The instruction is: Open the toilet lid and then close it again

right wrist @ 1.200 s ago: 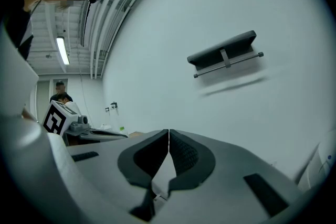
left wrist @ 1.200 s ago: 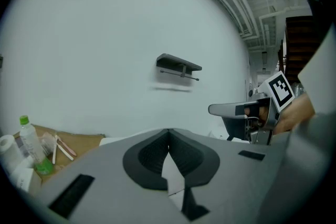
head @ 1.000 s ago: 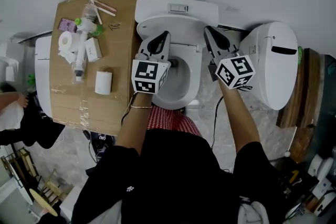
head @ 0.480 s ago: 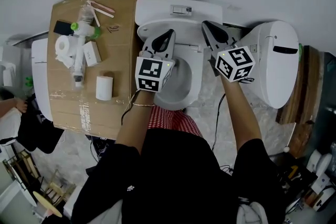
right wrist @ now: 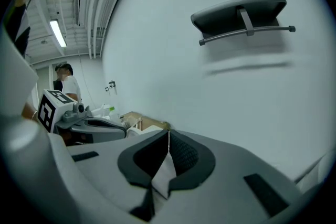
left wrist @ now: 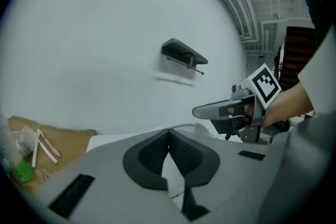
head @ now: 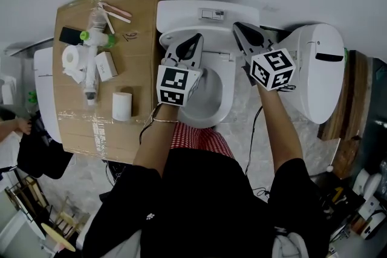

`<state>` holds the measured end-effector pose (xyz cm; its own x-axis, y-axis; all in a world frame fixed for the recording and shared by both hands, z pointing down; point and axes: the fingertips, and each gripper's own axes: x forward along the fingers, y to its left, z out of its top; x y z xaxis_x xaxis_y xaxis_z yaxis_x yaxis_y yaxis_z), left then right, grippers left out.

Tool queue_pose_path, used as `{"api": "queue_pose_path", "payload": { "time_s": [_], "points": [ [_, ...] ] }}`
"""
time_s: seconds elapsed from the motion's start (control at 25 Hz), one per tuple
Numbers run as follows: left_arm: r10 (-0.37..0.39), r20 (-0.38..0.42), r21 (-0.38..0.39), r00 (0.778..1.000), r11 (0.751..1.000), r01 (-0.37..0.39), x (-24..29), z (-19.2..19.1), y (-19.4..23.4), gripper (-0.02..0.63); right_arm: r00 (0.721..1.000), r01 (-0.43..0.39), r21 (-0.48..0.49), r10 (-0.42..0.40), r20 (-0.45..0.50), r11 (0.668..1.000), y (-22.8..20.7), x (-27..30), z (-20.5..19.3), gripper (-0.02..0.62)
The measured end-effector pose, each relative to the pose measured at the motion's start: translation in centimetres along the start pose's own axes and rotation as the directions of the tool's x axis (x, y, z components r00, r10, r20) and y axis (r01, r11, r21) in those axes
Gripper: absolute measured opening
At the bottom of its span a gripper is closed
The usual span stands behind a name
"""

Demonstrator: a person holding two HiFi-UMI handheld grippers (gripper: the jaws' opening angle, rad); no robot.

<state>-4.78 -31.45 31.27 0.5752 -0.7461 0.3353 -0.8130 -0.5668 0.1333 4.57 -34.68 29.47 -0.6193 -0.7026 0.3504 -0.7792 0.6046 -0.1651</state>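
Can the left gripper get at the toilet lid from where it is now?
Probably yes. The left gripper hovers over the bowl with its shut jaws pointing at the lid, which looks raised against the tank; nothing stands between them.

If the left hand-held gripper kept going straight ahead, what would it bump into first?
Probably the back of the white toilet, just past the shut tips of the left hand-held gripper. After that comes the plain wall. Depth is hard to judge.

Toilet bowl [head: 211,96] partly behind the left gripper [head: 195,39], clutter [head: 91,51] on the cardboard [head: 78,124] indistinct
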Motion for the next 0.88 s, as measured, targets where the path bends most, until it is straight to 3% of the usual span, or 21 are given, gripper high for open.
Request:
{"api": "queue_pose_path", "payload": {
  "time_s": [0.88],
  "points": [
    [-0.026,-0.016,-0.032,1.000,0.999,0.025,1.4,-0.7,0.2,0.006,0.993,-0.031,-0.015,0.029,-0.112,0.999,-0.5,1.9,-0.8,0.020]
  ]
}}
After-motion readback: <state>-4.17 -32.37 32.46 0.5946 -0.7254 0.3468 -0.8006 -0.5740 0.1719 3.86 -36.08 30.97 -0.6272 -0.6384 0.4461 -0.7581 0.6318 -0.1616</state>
